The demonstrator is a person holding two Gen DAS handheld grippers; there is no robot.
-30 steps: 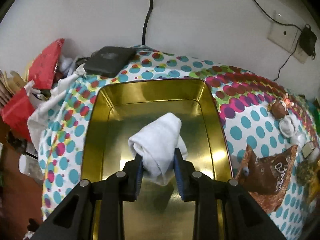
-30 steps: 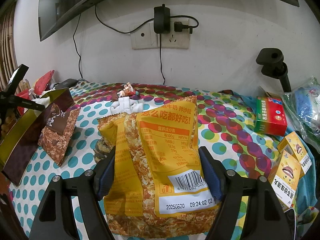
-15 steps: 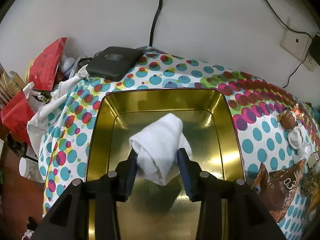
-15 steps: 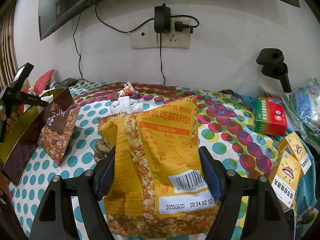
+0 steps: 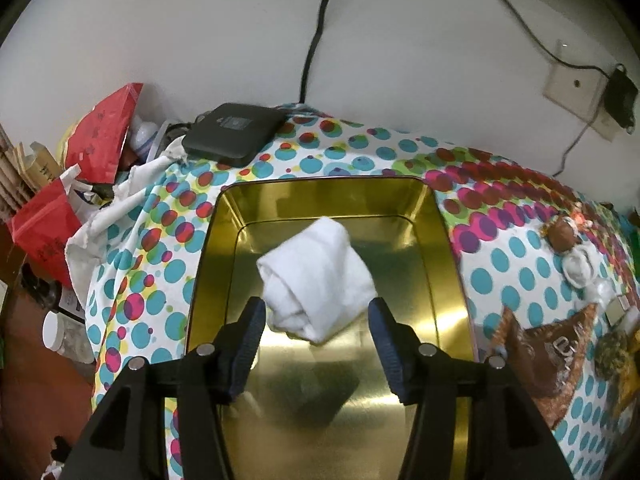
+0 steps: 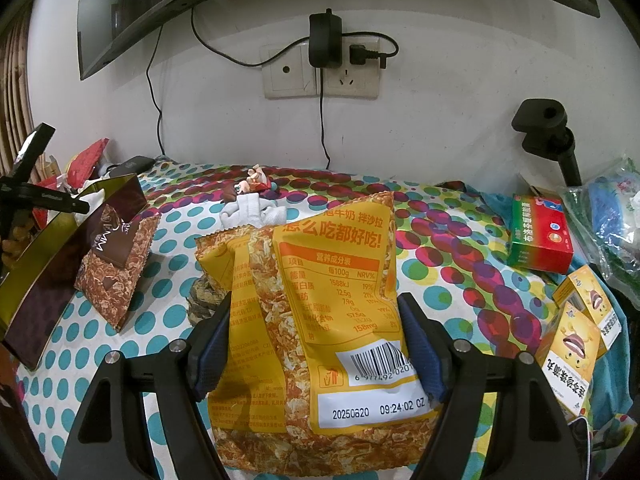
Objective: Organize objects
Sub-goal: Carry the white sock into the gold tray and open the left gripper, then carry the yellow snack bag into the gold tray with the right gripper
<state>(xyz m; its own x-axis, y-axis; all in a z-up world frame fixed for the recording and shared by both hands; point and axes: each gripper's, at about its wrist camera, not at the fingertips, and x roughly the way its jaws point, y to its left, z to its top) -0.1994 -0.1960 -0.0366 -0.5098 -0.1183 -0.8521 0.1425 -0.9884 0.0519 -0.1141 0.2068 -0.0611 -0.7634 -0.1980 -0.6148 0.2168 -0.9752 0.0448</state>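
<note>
A rolled white cloth lies inside the gold tin on the dotted tablecloth. My left gripper hangs over the tin with its jaws opening. The cloth sits loose between the blue pads, which no longer squeeze it. In the right wrist view a yellow snack bag stands upright, and my right gripper is shut on its sides. The tin and the left gripper's frame show at that view's far left.
A brown snack bag leans against the tin. A small figurine lies behind the yellow bag. A red-green box and yellow boxes sit at the right. A black box and red bags crowd the tin's far left.
The left jaws have spread apart and let go of the white cloth, which now rests in the tin. The right gripper and its yellow bag have not moved.
</note>
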